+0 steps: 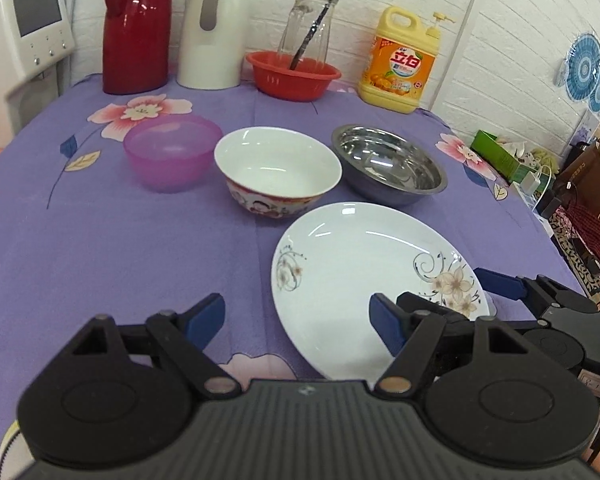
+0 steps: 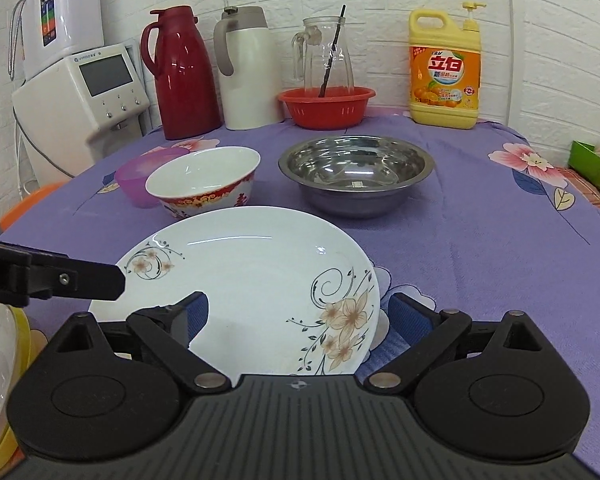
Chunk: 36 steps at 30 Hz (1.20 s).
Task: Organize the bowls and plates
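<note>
- The table, under a purple flowered cloth, carried everything I could see.
- The plate, white with flower sprigs, lay at the near edge, in front of the three bowls.
- The steel bowl sat behind the plate to the right, empty.
- The china bowl, white inside with a red patterned band, stood between the steel bowl and the pink bowl, just behind the plate's far rim.
- My left gripper hung with its jaws wide and nothing between the pads; its right finger stood over the plate's near part, its left finger over bare cloth.
- My right gripper straddled the plate's near right edge with its jaws spread; I could not tell whether the pads pressed on the rim.
- Along the wall stood a red flask, a white flask, a glass jug in a red basket, and a yellow soap bottle.
</note>
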{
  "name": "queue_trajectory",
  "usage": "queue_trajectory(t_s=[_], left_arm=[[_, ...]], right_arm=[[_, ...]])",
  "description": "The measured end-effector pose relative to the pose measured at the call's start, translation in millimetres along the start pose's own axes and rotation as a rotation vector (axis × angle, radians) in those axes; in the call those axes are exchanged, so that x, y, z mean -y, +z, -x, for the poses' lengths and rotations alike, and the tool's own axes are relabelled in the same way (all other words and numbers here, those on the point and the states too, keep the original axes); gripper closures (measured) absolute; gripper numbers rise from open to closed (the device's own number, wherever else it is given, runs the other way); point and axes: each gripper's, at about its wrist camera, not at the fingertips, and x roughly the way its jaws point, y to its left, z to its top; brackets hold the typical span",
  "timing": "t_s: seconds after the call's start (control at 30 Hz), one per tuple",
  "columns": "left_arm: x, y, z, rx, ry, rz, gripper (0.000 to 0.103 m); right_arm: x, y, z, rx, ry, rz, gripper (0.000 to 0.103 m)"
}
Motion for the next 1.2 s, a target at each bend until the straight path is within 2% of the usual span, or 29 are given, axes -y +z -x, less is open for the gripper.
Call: queue_trajectory(t_s=[0.17,0.43,0.7,0.87,0.93,1.03,1.2], left_arm=[[8,8,-19,-0.014,0.026,-0.022,0.031],[22,7,-42,-0.052,0.026,-0.047,0.032],[24,2,-53,-0.076,0.058,-0.066,0.045],[23,1,-45,-0.078,0.064,-0.037,0.052],[26,-2,-36,-0.051,0.064,-0.063,0.052],[29,-6,-22,-0.029,0.058,-0.084,0.052],[22,-11,9,0.016,0.018,-0.056,0.052]], right_arm=[[6,-5,-10,-0.041,0.033,-0.039,0.0],[2,-6,-11,-0.049,0.044,-0.01,0.0],[-10,-6,-15,-0.083,0.055,0.06,0.0],[-11,-6,-7,-0.087,0.03,0.052,0.0],[-12,-7,-1,-0.086,0.034,0.028,0.0],[-18,-9,13,-0.055,0.024,0.025,0.0],[-39,-10,42,0.014,-0.016,0.075,0.0]])
